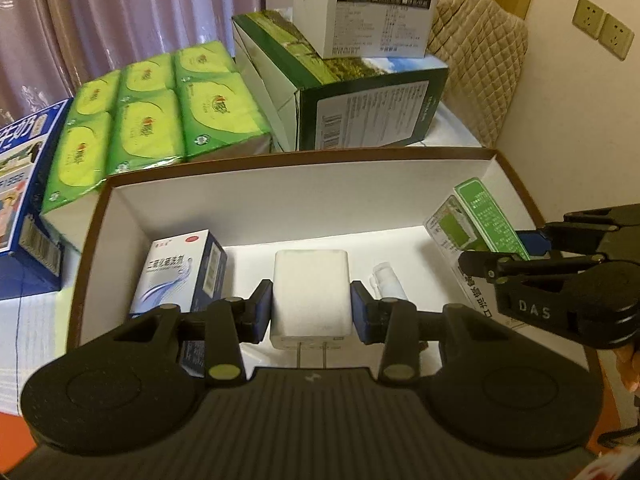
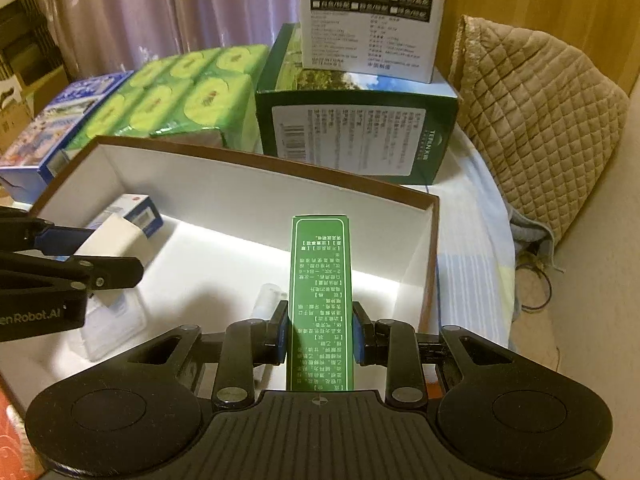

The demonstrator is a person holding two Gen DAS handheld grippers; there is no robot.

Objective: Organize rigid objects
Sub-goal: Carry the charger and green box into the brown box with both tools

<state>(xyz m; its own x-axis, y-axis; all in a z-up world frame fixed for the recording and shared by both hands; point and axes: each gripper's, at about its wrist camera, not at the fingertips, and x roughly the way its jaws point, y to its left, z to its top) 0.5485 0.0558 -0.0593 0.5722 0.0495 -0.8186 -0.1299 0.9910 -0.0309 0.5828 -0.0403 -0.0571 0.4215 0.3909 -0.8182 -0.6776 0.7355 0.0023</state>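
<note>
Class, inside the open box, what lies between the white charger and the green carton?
A small white bottle lies on the box floor between the charger and green carton, in the left wrist view.

Small white bottle (image 2: pixel 269 300) mostly hidden behind green box (image 2: pixel 320 304); label unreadable.

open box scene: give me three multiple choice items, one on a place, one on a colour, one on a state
1. Where does the blue and white carton stand?
A. in the open box
B. on the tissue packs
C. on the chair

2. What colour is the slim carton in the right gripper?
A. red
B. green
C. black

3. What is the left gripper doing?
A. hanging open
B. shut on nothing
C. shut on the white charger

Key: 1 A, it stands inside the box walls; 2 B, its face is green; 3 C, both pads press the charger's sides.
</note>
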